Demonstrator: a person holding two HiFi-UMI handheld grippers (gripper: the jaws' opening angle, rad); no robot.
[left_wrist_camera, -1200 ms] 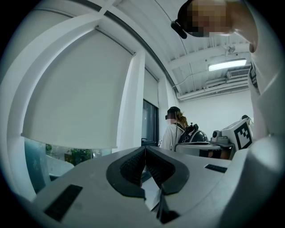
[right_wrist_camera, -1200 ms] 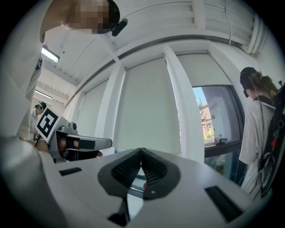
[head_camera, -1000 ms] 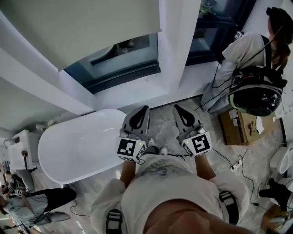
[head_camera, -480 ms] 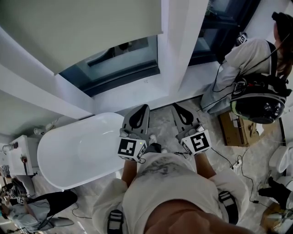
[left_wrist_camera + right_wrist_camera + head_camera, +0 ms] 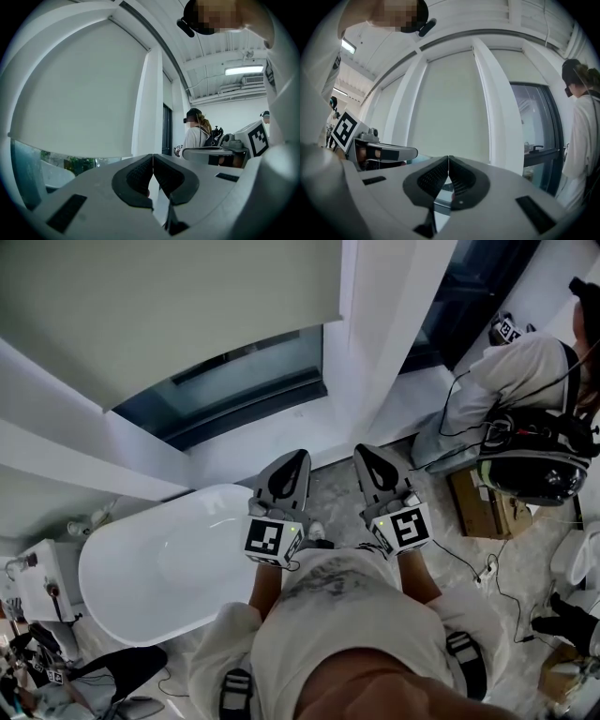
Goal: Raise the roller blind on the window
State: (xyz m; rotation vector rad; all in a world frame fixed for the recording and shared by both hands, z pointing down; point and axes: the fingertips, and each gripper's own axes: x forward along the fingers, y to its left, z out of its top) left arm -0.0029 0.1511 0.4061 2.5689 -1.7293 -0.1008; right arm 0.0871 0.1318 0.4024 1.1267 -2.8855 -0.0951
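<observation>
A pale roller blind (image 5: 159,306) covers most of the window, and a strip of dark glass (image 5: 225,385) shows below its bottom edge. The same blind (image 5: 79,93) fills the left gripper view, and the blind (image 5: 450,108) shows again ahead in the right gripper view. My left gripper (image 5: 292,465) and right gripper (image 5: 370,457) are held side by side in front of my chest, pointing at the window wall. Both are shut with nothing between the jaws. No pull cord shows in any view.
A white bathtub (image 5: 122,596) stands at the left below the window. A white pillar (image 5: 384,324) separates the window from a dark glazed door (image 5: 473,287). A person with a backpack (image 5: 530,442) stands at the right; a cardboard box (image 5: 487,502) and cables lie on the floor.
The view has tilted slightly, so the blind's bottom edge sits lower in the frame and the person at right has shifted rightward. Both grippers keep the same pose, shut.
</observation>
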